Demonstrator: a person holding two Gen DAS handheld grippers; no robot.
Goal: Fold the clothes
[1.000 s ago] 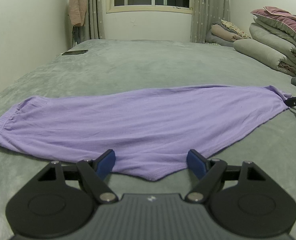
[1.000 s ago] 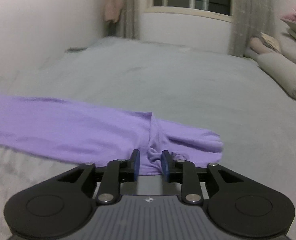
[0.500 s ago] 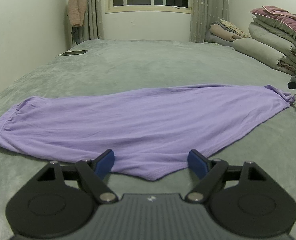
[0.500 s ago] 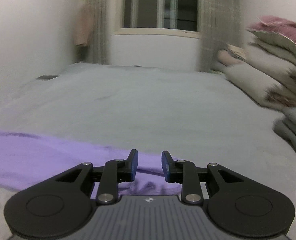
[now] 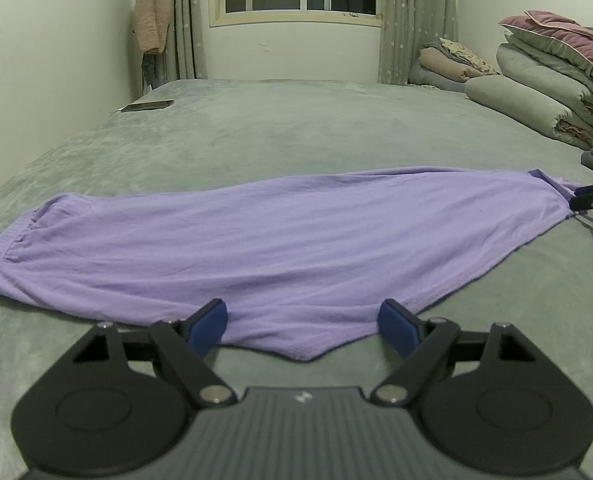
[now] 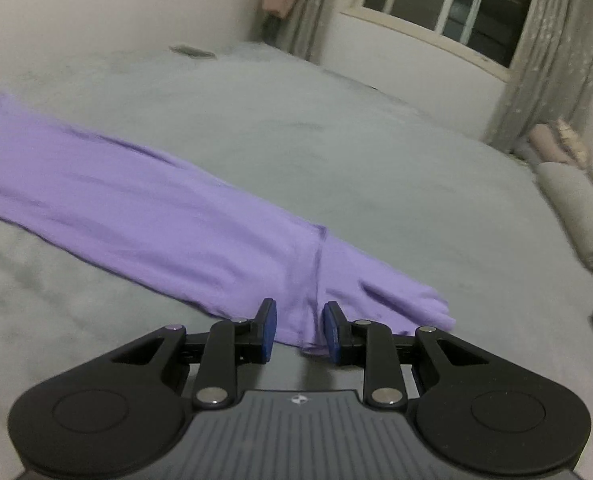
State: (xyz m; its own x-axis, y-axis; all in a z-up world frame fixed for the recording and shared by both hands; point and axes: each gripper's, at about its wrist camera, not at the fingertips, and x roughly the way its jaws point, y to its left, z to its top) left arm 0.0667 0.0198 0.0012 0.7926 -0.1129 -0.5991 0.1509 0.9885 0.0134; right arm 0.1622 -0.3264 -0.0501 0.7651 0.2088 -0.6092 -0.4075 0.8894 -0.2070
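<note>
Left wrist view: your left gripper (image 5: pixel 302 328) hangs low over the near hem of the purple garment (image 5: pixel 280 240), jaws standing wide apart, cloth lying below the gap but not pinched.
Right wrist view: your right gripper (image 6: pixel 295 330) sits at the garment's end by the seam fold (image 6: pixel 316 280), jaws only narrowly parted; the blue pads (image 6: pixel 267 330) flank the fold and, as far as you can see, do not press it.
Garment place: spread lengthwise, flat on the grey bed cover (image 5: pixel 296 140), well apart from the stacked quilts (image 5: pixel 544 92).
Risk, right side: this view is blurred and rolled, so if you close now you may catch only one layer or miss the edge, and the fold will come out skewed.
Risk, left side: closing on the hem point may also pinch the plush cover and drag it.
Pose: both grippers point forward and tilted down at the cloth.
</note>
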